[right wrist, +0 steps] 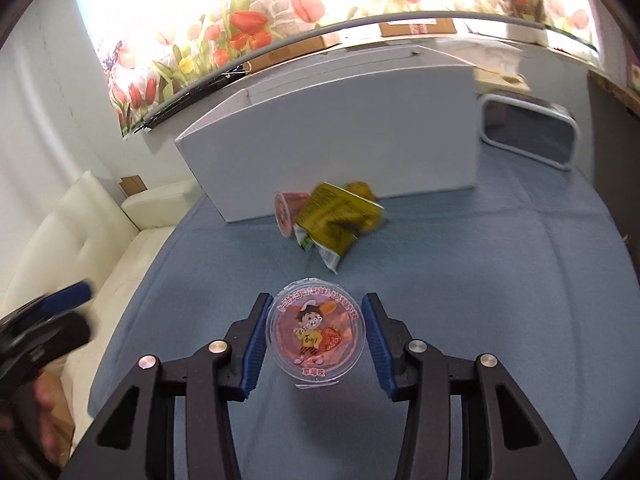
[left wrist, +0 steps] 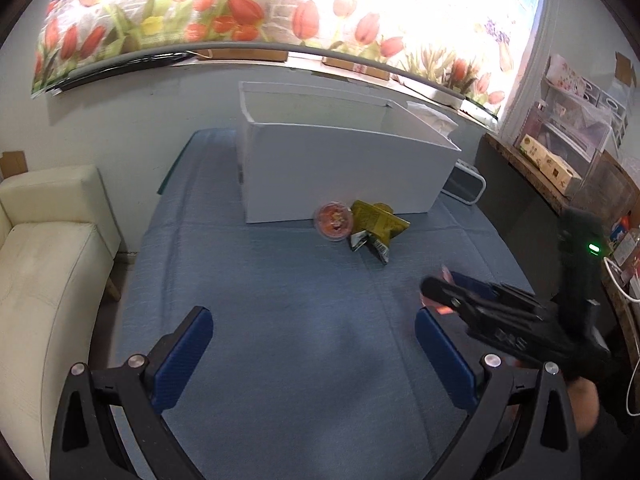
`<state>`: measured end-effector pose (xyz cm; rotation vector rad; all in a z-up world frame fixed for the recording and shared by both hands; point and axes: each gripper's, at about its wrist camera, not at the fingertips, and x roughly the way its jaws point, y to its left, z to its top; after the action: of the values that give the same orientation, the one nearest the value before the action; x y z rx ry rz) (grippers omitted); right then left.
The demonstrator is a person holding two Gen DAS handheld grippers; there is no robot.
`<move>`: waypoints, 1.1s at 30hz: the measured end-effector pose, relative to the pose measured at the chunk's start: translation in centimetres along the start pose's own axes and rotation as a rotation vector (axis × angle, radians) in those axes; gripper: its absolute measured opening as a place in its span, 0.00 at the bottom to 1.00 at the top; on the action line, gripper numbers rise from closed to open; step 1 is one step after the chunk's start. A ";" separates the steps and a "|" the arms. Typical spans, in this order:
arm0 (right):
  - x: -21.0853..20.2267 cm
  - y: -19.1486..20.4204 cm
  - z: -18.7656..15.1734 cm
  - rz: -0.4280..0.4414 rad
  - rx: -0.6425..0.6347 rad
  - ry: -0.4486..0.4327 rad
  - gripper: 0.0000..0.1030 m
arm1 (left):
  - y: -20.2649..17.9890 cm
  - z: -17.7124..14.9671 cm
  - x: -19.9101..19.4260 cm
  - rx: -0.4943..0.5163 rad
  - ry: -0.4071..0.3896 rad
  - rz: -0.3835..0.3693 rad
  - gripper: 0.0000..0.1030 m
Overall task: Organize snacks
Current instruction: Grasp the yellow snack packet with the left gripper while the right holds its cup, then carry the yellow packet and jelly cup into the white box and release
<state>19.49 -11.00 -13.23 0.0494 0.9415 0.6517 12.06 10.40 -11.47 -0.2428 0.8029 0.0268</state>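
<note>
A jelly cup with a cartoon boy on its lid sits between the blue pads of my right gripper; the left pad touches it and the right pad stands close beside it. My left gripper is open and empty above the blue cloth. A second jelly cup lies on its side next to yellow snack packets in front of the white box. The same cup, packets and box show in the right wrist view. My right gripper shows in the left wrist view.
A blue cloth covers the table. A cream sofa stands at the left. A white-framed object lies right of the box. A cluttered shelf is at the right, below a tulip-print window blind.
</note>
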 end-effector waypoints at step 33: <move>-8.3 -6.9 -5.5 0.017 0.131 -0.041 0.48 | -7.3 4.7 16.1 -0.106 0.142 0.034 0.50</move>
<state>15.27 -22.31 -12.59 0.1866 0.9442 0.6023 27.42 3.28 -18.35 -0.3345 0.9486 0.0850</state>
